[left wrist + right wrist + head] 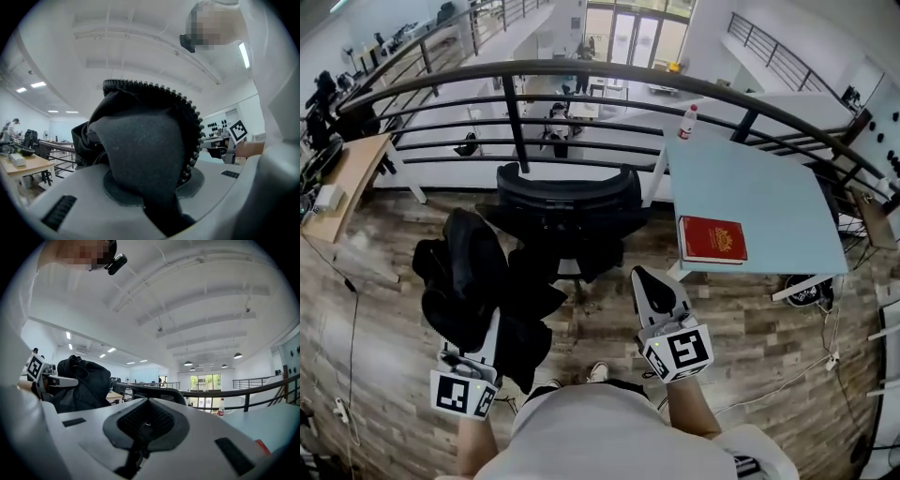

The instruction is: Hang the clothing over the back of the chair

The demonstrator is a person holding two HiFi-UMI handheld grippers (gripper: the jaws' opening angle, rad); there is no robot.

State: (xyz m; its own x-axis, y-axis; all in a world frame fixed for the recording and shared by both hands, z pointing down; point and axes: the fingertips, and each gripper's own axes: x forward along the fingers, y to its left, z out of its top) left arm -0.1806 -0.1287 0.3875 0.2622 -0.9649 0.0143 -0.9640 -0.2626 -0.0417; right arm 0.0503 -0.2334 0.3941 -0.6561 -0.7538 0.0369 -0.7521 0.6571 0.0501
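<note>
Left claw (pixel 492 328) clamped on the black zip jacket (pixel 469 272), garment bunched in a dangling bundle just left of the black chair (pixel 567 202), not yet over its back, right claw (pixel 654 291) pinched together on nothing, red book (pixel 712 239) on the pale blue table (pixel 759 187).

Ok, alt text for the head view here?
The left gripper clamps a bunched black jacket in front of a black office chair by a railing. The right gripper is beside it, jaws shut and empty. A red book lies on a pale blue table at right.
</note>
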